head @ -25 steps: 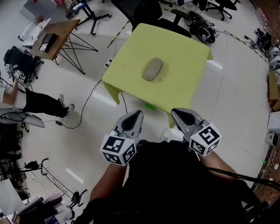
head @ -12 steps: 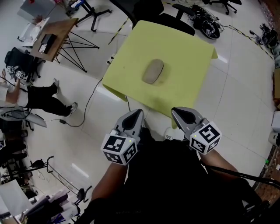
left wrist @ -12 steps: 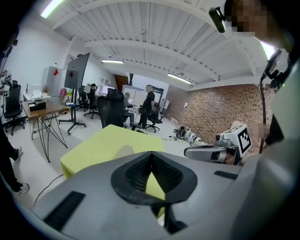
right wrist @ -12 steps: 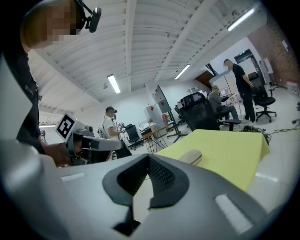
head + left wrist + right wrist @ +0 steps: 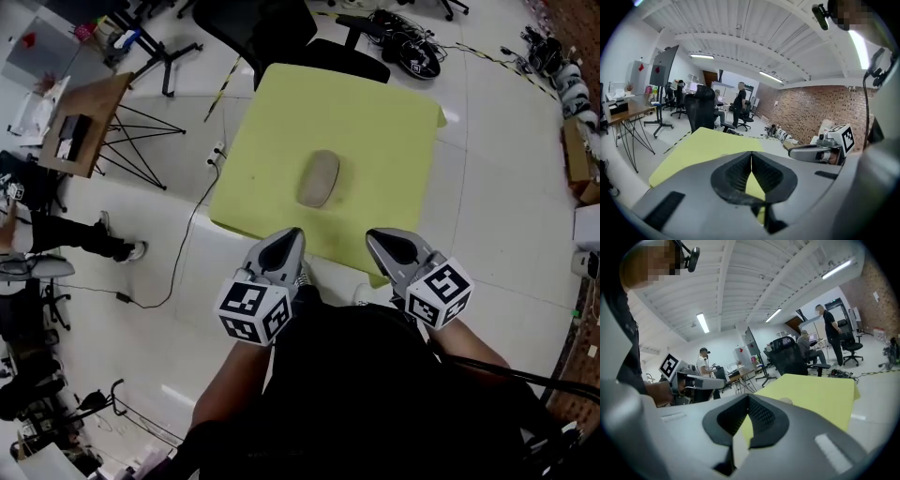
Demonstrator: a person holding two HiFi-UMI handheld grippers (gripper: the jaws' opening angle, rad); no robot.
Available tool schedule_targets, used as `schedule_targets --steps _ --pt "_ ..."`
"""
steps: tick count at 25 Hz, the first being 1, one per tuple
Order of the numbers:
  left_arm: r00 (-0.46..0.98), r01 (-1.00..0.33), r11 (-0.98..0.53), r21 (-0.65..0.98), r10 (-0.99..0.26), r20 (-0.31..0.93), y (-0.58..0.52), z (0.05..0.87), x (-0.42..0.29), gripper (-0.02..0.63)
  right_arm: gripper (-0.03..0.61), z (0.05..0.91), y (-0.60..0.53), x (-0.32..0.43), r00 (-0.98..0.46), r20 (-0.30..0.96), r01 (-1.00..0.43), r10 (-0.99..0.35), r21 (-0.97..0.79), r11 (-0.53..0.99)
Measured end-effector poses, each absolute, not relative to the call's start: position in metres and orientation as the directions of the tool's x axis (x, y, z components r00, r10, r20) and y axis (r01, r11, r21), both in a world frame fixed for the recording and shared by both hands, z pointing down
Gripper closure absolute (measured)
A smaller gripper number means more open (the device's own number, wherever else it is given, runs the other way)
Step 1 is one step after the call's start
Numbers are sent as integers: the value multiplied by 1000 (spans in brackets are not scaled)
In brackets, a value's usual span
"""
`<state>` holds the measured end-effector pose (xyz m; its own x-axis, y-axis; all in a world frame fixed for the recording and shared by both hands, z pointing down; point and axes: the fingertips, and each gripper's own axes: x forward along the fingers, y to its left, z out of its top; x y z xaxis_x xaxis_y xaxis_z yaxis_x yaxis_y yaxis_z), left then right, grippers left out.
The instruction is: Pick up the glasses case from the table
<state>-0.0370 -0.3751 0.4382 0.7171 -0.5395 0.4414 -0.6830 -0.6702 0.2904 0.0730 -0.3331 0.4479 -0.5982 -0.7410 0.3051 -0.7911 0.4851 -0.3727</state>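
A grey-beige oval glasses case [image 5: 319, 178] lies flat near the middle of the yellow-green table [image 5: 384, 141]. My left gripper [image 5: 292, 234] hangs at the table's near edge, just short of the case, its jaws shut on nothing. My right gripper [image 5: 373, 236] is level with it to the right, also shut and empty. In the left gripper view the shut left gripper [image 5: 751, 155] points across the table [image 5: 701, 145] and its body hides the case. In the right gripper view a pale bump, probably the case [image 5: 786, 401], shows just past the shut right gripper [image 5: 748, 398].
A black office chair [image 5: 281, 33] stands at the table's far side. A wooden trestle table [image 5: 80, 122] is at the left, and a cable [image 5: 187, 239] runs over the white floor. Boxes [image 5: 586, 159] line the right edge. People [image 5: 739, 101] stand far off.
Both grippers have come forward, side by side, up to the table's near edge. The table and case now lie nearer to them. Both pairs of jaws stay shut.
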Motion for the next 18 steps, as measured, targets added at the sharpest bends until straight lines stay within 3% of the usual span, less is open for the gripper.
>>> schedule_targets --steps 9,18 --pt "823 -541 -779 317 -414 389 -453 442 -54 567 575 454 -396 67 -413 376 -894 -829 -342 291" --pt "863 -419 -845 334 -256 436 -500 476 -58 548 575 474 -441 74 -256 487 -944 -835 -311 108"
